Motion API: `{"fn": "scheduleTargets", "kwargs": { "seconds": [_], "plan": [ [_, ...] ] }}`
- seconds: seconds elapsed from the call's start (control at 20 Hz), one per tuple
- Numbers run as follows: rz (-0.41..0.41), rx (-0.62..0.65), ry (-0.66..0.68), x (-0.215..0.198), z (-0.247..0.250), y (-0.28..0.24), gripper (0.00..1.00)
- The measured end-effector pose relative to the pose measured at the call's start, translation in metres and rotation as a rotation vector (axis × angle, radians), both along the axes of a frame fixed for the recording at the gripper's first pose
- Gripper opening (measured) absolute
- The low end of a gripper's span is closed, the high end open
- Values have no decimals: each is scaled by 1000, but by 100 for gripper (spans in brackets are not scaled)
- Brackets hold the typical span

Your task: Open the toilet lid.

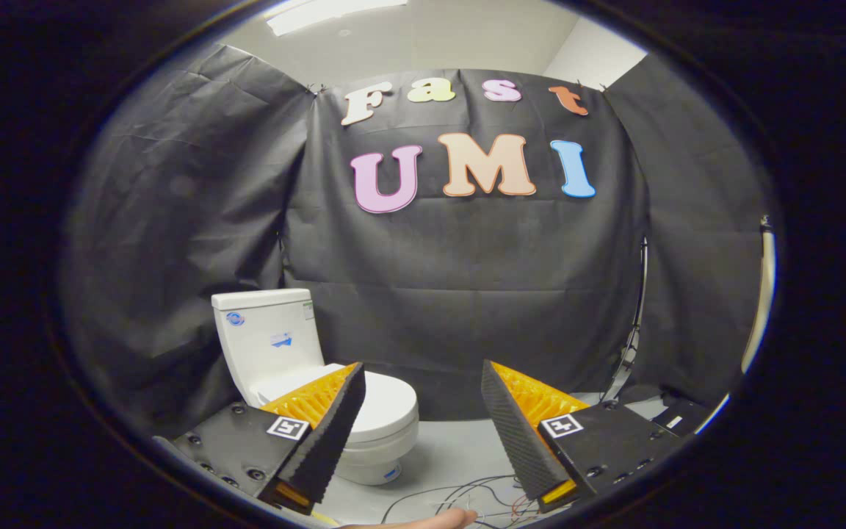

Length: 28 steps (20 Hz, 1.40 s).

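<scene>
— Jaws nearest us: the gripper (423, 419) is spread wide with nothing between, likely held back to line up an approach.
— And the toilet (298, 367)?
— Lower left of the frame, beyond the left finger, against the booth wall; its lid (386, 404) lies down, unopened.
— Any writing?
— Stickers on the tank (265, 334), too small to read. Loose wires (460, 496) trail across the floor.

- toilet (298, 353): left finger (324, 433) covers part of its closed lid (386, 408)
- tank stickers too small to make out
- floor cables (467, 496) cut off
</scene>
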<state>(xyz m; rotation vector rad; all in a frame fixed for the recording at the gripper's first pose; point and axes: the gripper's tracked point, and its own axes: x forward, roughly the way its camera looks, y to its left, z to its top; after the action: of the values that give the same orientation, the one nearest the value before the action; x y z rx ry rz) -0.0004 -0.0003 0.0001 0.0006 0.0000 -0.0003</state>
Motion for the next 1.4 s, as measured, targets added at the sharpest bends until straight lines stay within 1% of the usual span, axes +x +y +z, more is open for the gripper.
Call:
{"fn": "scheduleTargets", "kwargs": {
  "seconds": [0.75, 0.8, 0.85, 1.0, 1.1, 1.15, 1.25, 1.4],
  "plan": [
    [3, -6, -11, 5, 0, 0, 99],
    [5, -10, -6, 11, -1, 2, 99],
    [6, -19, -9, 25, 1, 4, 99],
    [20, -75, -3, 52, 1, 14, 99],
    [62, -119, 2, 67, -1, 31, 99],
    [65, -107, -7, 78, 2, 34, 99],
    [118, -39, -42, 98, 6, 63, 100],
    [155, 13, -41, 118, -15, 98, 99]
  ]
}}
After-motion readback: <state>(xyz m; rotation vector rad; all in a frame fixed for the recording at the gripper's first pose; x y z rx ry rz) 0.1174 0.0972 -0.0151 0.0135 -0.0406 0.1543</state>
